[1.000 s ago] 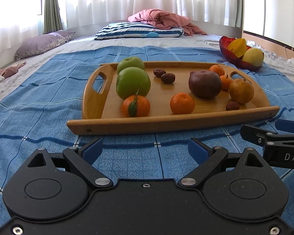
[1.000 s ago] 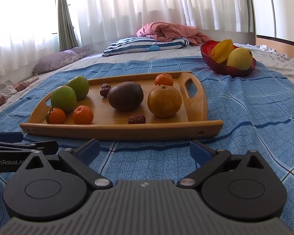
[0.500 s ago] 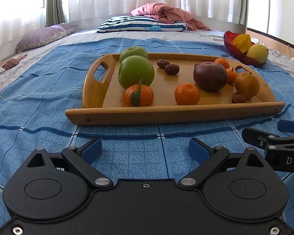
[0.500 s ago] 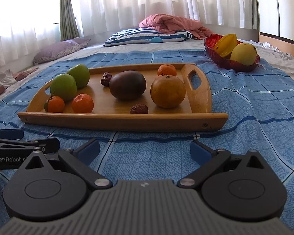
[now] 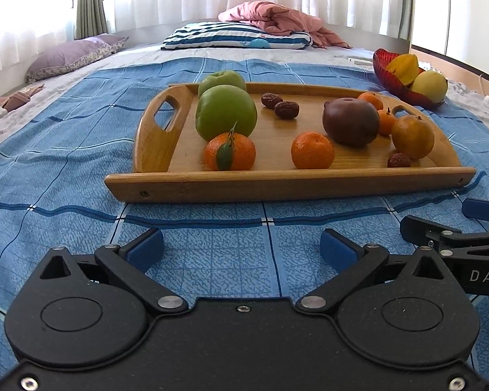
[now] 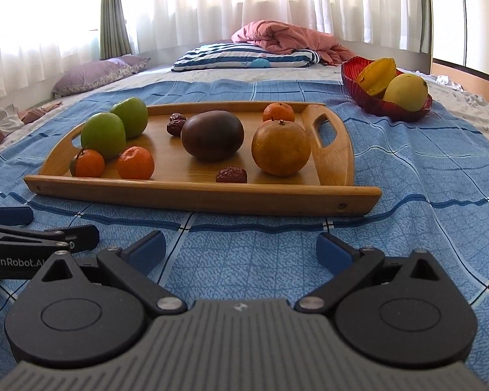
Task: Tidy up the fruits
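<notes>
Both tongs, left [image 5: 241, 247] and right [image 6: 241, 249], sat spread wide over the bed, the left just widening, nothing between; fruit tray [image 5: 277, 184] just ahead.

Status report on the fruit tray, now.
Left tongs open, just widened, nothing between. Right tongs open, empty. Fruit sits on wooden tray, none picked; red bowl beyond. Path clear.

Wooden tray [image 6: 192, 195] flat on bedspread [image 6: 423, 195], at 12 o'clock. On tray: two apples [image 6: 104, 135] at 9, tangerines [image 6: 135, 163] at 7, large round fruit [image 6: 212, 136] centre. Bowl [image 6: 368, 97] off tray at 2; pillow [image 6: 244, 57] behind, 12.
</notes>
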A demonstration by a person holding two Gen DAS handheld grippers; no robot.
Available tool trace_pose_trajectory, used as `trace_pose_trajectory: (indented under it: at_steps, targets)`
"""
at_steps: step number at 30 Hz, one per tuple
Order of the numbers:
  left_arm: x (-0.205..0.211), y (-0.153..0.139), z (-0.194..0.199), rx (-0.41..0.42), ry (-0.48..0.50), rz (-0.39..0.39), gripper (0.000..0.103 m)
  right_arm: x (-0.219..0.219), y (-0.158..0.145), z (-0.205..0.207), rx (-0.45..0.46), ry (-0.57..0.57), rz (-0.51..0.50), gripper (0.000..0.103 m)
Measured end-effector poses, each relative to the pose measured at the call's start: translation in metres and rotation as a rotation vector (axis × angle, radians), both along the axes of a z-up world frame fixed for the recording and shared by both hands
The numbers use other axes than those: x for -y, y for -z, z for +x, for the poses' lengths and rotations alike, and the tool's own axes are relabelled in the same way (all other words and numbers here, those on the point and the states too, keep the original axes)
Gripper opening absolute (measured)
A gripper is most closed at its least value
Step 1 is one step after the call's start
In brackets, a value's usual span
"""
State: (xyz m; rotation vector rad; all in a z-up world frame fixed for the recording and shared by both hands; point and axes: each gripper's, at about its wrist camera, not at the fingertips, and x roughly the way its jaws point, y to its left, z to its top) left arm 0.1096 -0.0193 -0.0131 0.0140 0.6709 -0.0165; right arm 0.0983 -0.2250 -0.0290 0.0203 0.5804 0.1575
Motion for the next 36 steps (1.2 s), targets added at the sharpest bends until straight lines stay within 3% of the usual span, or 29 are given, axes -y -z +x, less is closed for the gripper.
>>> trace_pose_trajectory:
  at_steps: [36]
  targets:
    - [-0.001,0.002,0.0,0.002,0.0,-0.002,0.103,-0.0025,0.0032,-0.0002,0.006,-0.005,-0.017,0.103]
